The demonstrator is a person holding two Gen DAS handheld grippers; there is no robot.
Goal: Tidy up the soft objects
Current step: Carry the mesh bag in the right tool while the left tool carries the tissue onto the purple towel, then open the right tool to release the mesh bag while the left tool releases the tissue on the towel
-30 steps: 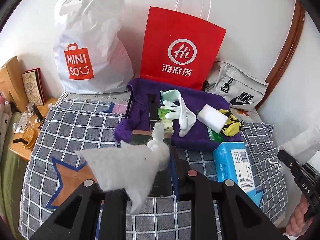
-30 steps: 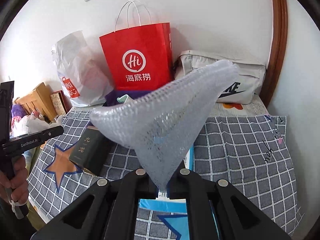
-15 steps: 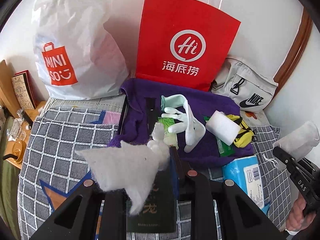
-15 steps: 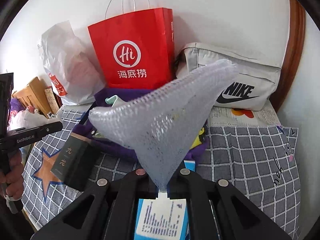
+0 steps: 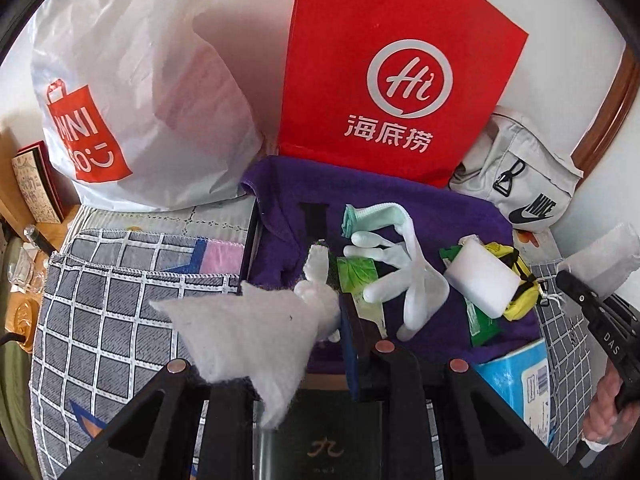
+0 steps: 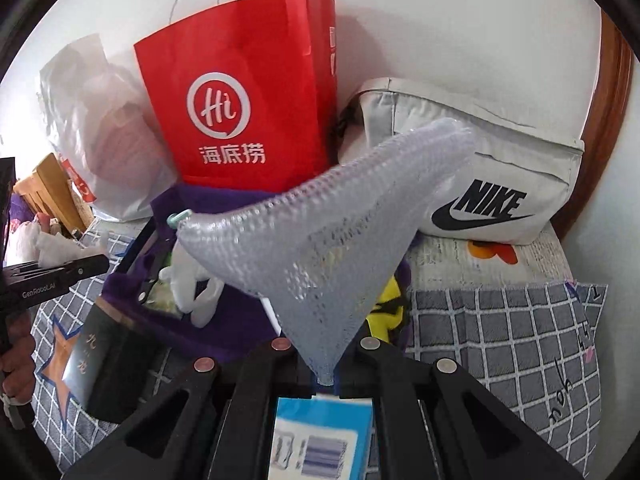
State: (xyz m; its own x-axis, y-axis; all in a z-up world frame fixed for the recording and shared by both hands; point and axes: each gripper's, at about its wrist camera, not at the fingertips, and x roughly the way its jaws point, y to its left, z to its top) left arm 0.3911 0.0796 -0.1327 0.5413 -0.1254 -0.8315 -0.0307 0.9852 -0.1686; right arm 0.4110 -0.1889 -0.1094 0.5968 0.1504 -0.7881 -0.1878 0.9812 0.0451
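Each hand-held gripper pinched something light and limp by one corner: left hand-held gripper grasping cotton wadding, right hand-held gripper clenched on bubble wrap.

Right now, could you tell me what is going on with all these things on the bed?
A person is sorting soft items, with a handheld gripper in each hand. The left gripper is shut on a flat piece of white cotton wadding, held up above the grey checked blanket. The right gripper is shut on a sheet of clear bubble wrap. Both are held in front of a purple towel that carries a white rubber glove and a white sponge block. Neither piece has been set down yet.
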